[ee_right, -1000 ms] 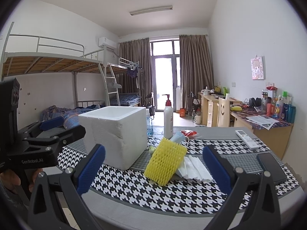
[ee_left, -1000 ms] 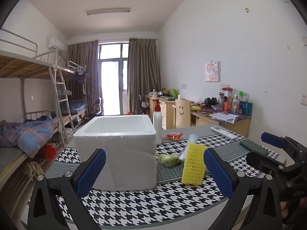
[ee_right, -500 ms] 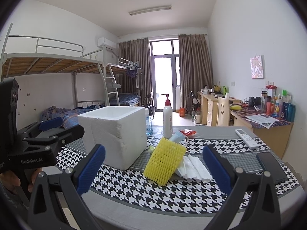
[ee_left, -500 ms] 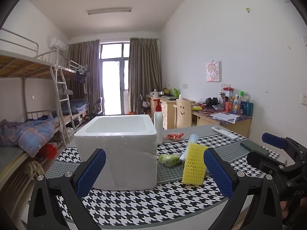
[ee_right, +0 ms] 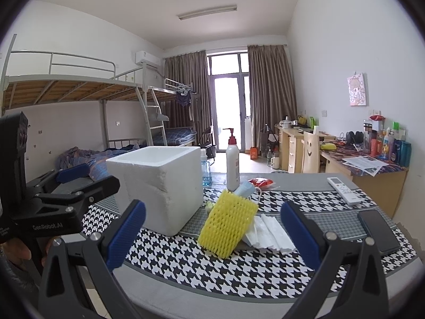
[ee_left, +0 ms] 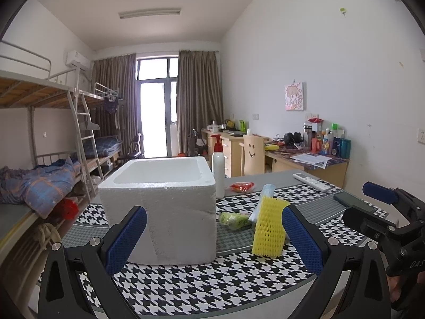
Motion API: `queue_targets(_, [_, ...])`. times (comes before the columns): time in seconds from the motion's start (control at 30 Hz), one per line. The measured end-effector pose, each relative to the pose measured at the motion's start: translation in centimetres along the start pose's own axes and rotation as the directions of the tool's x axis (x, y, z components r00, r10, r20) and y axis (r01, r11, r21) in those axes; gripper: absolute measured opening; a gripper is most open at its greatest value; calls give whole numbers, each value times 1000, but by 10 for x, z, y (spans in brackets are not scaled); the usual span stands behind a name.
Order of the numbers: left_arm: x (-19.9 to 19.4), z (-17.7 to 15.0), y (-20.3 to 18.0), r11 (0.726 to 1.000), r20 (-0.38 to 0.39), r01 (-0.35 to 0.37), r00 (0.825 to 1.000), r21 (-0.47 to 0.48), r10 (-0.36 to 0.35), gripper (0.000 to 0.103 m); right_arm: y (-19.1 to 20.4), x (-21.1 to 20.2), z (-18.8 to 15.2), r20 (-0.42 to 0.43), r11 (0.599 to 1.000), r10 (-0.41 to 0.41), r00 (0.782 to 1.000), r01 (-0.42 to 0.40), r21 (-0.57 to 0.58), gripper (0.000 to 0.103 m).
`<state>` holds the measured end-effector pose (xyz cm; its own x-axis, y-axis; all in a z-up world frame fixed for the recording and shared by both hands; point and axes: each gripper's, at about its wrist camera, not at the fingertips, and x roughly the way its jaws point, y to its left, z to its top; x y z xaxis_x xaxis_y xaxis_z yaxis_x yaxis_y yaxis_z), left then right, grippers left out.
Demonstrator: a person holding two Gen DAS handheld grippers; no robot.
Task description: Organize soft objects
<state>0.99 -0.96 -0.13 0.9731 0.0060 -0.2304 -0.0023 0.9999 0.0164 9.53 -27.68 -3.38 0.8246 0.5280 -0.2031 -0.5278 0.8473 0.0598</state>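
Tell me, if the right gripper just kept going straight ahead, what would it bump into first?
Most likely the yellow foam net, leaning between the open right gripper fingers on the table; depth is hard to judge.

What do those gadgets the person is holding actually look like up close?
Each hand-held gripper, left and right, is a black plastic frame with silver bolts and two fingers faced with blue textured pads. The left one's side carries white "GenRobot.AI" lettering. No cables show.

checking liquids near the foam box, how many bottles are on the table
2: a white pump bottle with a red top behind the foam box's right corner, and a clear blue-liquid bottle partly hidden behind the box. More may be hidden.
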Motion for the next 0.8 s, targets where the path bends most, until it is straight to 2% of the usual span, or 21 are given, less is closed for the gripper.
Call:
queue_targets(0.43, [21,-2,-12,998,-39,60,997,19,-59,102,-29,10,-7,-34,996,-83,996,84,29,102])
queue_targets(0.8, [49,-6,-30,993,-113,110,988,37,-105,102,-53,26,-17,-82,992,-115,990,119,37,102])
